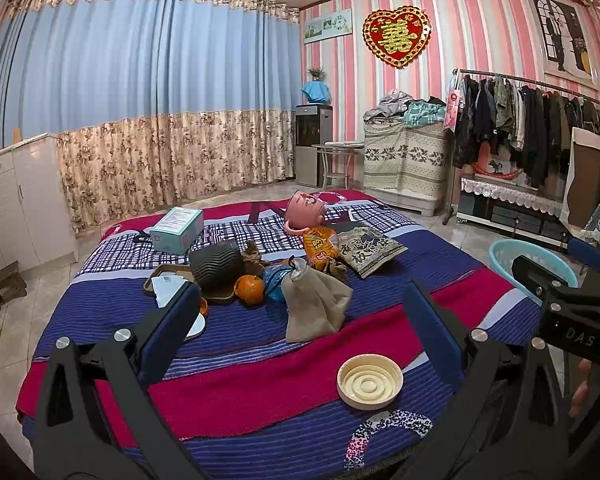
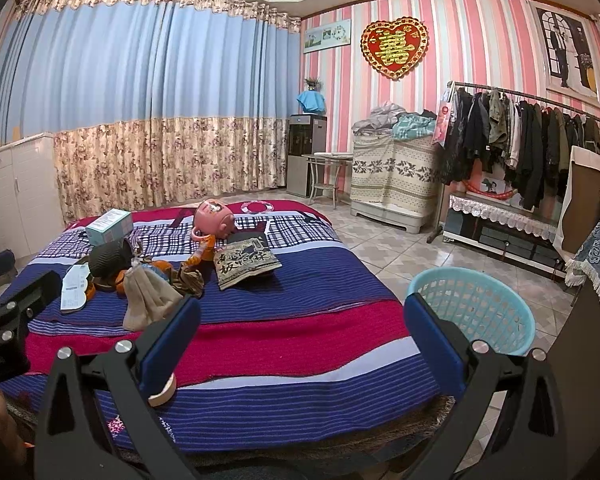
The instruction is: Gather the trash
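A cream plastic lid [image 1: 369,381] lies on the striped bedspread [image 1: 260,380] near the front edge, just ahead of my open, empty left gripper [image 1: 300,332]. Farther back lies a heap: a tan cloth bag [image 1: 314,306], an orange [image 1: 250,289], an orange snack wrapper [image 1: 320,246], a printed packet [image 1: 370,250], a dark ribbed cup [image 1: 216,266] and a teal box [image 1: 177,229]. My right gripper [image 2: 302,338] is open and empty over the bed's right front. A light blue basket [image 2: 474,310] stands on the floor beside the bed; its rim also shows in the left wrist view [image 1: 532,258].
A pink piggy bank [image 1: 306,210] lies tipped at the back of the heap. White cabinets [image 1: 16,204] stand at left, a clothes rack [image 1: 540,128] at right, a covered chest [image 1: 404,160] and a water dispenser [image 1: 313,144] by the far wall.
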The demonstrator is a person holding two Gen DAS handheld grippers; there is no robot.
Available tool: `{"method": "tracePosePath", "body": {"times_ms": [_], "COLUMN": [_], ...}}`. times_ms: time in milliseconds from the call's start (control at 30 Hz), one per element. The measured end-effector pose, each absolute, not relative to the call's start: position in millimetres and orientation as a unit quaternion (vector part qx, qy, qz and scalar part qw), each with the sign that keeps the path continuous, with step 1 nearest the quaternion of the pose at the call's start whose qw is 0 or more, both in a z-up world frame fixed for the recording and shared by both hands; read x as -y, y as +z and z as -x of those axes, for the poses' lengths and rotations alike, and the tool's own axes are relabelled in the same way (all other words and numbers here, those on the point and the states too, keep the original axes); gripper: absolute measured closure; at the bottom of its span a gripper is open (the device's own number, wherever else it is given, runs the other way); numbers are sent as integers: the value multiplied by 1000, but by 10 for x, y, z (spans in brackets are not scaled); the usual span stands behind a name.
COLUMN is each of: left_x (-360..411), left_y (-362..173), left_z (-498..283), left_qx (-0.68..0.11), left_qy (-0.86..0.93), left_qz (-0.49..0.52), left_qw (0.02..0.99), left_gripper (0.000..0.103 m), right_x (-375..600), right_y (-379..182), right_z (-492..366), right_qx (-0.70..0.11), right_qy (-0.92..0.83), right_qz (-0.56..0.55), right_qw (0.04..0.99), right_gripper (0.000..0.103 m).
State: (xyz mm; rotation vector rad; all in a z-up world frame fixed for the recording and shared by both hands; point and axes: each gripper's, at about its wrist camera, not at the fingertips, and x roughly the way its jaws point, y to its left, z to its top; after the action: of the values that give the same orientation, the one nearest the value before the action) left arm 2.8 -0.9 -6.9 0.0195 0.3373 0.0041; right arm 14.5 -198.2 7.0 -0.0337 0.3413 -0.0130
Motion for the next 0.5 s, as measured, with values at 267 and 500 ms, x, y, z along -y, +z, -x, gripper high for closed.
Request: {"method": "tracePosePath", "body": {"times_ms": [267, 500], "left_x": [7, 8], "left_y": [-70, -73], "left_z": [-31, -35], "left_qx": [-169, -170], "left_qy": [2, 1], "left_qz": [-9, -9], "left_qw": [986, 985], "left_gripper": [5, 5], "right_x": [1984, 1951], "right_y": [69, 73], "right_z": [-143, -150], "right_qx": [-169, -170], "right_qy": [-6, -6], "right_qz": [16, 13], "right_qw": [986, 985], "right_gripper": [4, 4]}}
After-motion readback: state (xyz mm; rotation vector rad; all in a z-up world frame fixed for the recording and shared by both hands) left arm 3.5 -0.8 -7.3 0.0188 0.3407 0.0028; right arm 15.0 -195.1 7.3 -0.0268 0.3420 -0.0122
